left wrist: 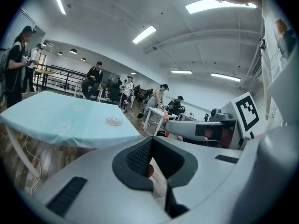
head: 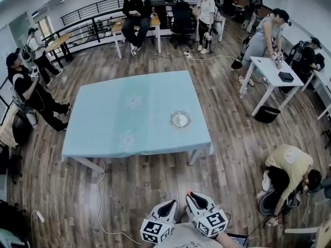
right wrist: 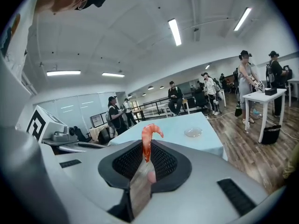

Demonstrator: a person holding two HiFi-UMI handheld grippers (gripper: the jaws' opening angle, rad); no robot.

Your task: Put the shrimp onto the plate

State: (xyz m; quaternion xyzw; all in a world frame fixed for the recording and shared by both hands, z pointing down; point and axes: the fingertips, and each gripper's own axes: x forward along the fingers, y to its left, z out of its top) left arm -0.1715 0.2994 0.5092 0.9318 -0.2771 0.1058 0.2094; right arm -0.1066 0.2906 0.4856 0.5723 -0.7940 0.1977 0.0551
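Open wooden floor [head: 129,190] surrounds a blue table [head: 119,107], plate [head: 180,119] near its right edge. Right gripper [right wrist: 145,161] clamps a shrimp [right wrist: 147,141]; left gripper [left wrist: 150,158] is closed, empty.

The tablecloth [head: 134,107] is pale blue fabric, matt and smooth, faintly printed with white flowers. The plate [head: 180,119] looks clear and glossy — glass-like. The floor [head: 232,161] is varnished wood planking with a soft sheen. The right claw [right wrist: 147,164] has smooth matt grey plastic shells and black, mesh-textured pads [right wrist: 125,164]; the shrimp [right wrist: 147,141] is glossy.
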